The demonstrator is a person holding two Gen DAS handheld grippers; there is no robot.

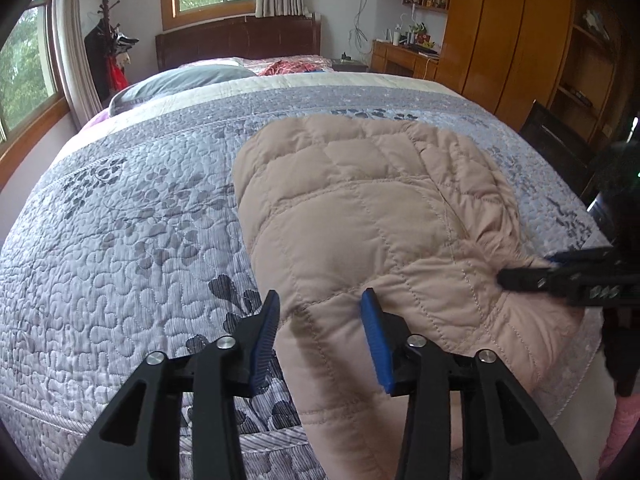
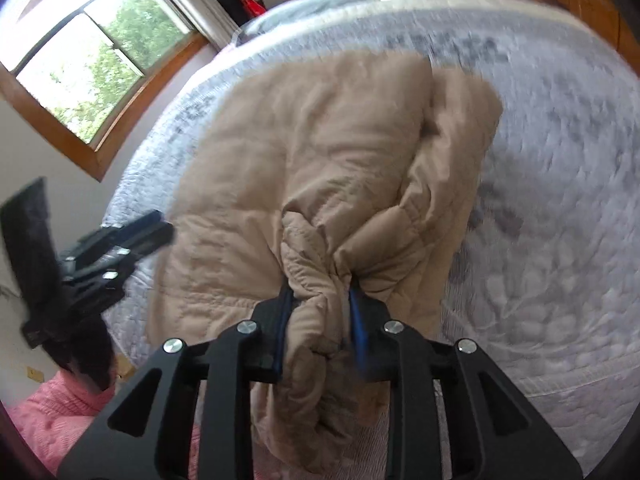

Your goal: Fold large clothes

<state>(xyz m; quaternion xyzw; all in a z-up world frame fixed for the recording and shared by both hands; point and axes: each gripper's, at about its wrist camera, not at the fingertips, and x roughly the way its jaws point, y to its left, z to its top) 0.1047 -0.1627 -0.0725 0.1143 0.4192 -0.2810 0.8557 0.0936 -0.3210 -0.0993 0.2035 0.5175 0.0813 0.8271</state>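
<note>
A beige quilted jacket (image 1: 360, 208) is lying on a bed (image 1: 120, 220) covered in a grey floral quilt. The left hand-held gripper (image 1: 320, 304) is hovering released over the jacket's near edge. The right hand-held gripper (image 2: 318, 300) is clenching a bunched fold of jacket.
</note>
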